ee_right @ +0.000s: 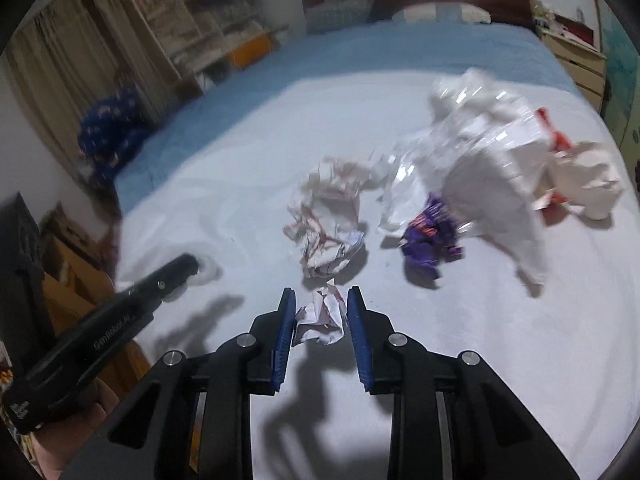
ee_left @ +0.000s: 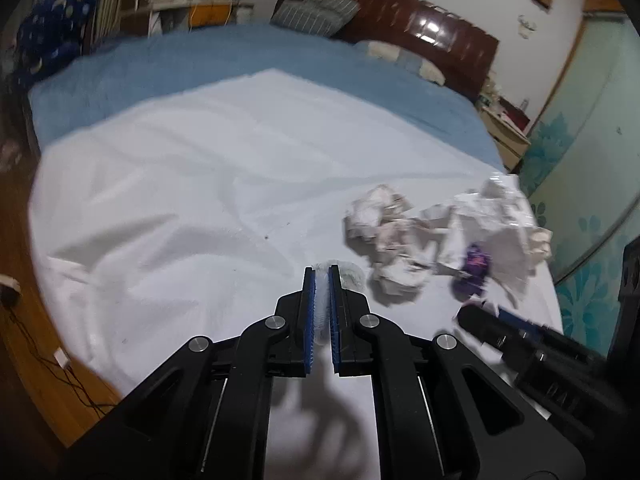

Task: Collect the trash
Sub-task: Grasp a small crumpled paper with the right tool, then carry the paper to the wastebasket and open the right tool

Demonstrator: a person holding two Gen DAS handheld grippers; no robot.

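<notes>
Left tongs (ee_left: 322,270) are clamped on a white wad (ee_left: 352,276); right tongs (ee_right: 320,300) grip a paper ball (ee_right: 322,316) above the bed (ee_right: 480,340).

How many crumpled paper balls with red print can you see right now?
2: a small paper ball between the right gripper fingers, and a larger paper ball lying on the white sheet ahead. The plastic pile may hide more.

Your left tool (ee_left: 322,276) pinches a thin scrap (ee_left: 348,274) over the sheet (ee_left: 180,200) on the bed (ee_left: 120,76). Your right tool (ee_right: 320,304) has a small paper wad (ee_right: 322,316) between its fingers, seemingly touching both. Just ahead of it lies a crumpled paper ball (ee_right: 326,220); ahead and to the right a wrapper (ee_right: 430,236), with a plastic bag (ee_right: 480,148) behind that.
</notes>
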